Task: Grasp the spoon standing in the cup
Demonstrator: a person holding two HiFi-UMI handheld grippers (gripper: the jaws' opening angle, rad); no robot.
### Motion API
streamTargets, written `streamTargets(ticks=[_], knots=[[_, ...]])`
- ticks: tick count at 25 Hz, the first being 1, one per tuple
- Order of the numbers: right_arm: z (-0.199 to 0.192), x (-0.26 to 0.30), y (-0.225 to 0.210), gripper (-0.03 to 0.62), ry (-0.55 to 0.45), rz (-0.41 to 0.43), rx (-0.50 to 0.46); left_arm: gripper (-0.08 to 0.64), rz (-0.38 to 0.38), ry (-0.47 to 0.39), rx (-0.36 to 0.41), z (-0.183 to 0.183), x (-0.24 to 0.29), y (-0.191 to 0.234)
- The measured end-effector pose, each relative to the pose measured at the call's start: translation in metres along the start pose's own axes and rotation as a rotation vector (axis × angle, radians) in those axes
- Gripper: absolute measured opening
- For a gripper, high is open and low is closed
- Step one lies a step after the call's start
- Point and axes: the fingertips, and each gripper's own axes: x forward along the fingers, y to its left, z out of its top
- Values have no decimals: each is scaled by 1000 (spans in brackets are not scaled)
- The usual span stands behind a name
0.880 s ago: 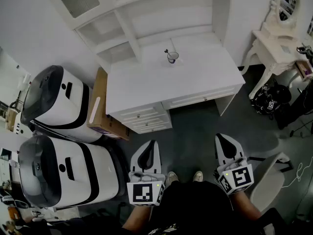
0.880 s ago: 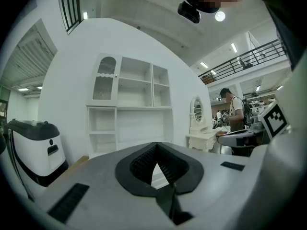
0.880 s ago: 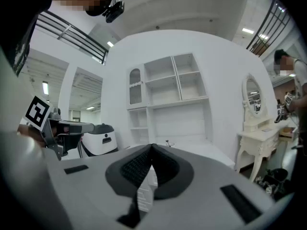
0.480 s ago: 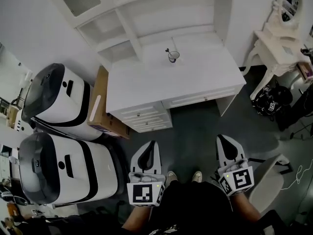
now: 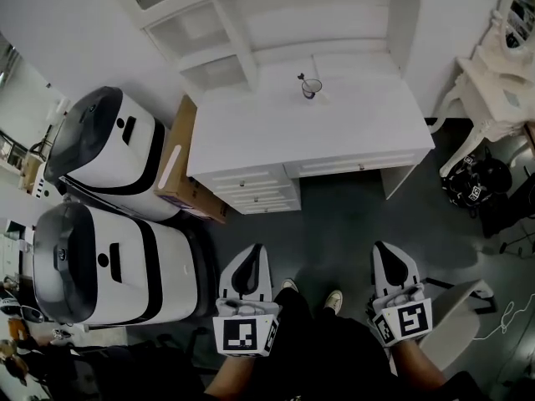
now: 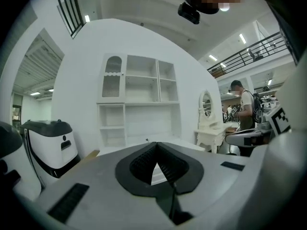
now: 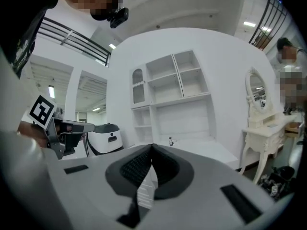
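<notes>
Jaws together and empty on left gripper [image 5: 257, 249] and right gripper [image 5: 381, 247]; spoon [image 5: 303, 78] stands in cup [image 5: 313, 88] near the bench's [image 5: 334, 132] back edge.

A white table [image 5: 334, 132] with drawers [image 5: 251, 192] stands against a white wall, and a white open shelf unit [image 5: 251, 23] rises on it. The floor [image 5: 334, 224] is dark grey. On the left are two white machines with dark hoods [image 5: 109, 144] and a cardboard box [image 5: 180, 165]. On the right stands a white dressing table [image 5: 501, 90] with an oval mirror [image 7: 256, 92]. Strip lights [image 6: 244, 38] shine on the ceiling.
</notes>
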Motion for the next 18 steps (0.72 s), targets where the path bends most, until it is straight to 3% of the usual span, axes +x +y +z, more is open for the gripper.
streamTargets(ticks=[7, 14, 18], knots=[[-7, 14, -16, 63, 27, -59, 49, 9, -54, 8, 15, -3, 26, -1], [7, 57, -12, 63, 40, -95, 2, 8, -105, -20, -80, -3, 75, 37], [13, 85, -13, 63, 37, -132, 6, 9, -128, -64, -48, 13, 99, 63]])
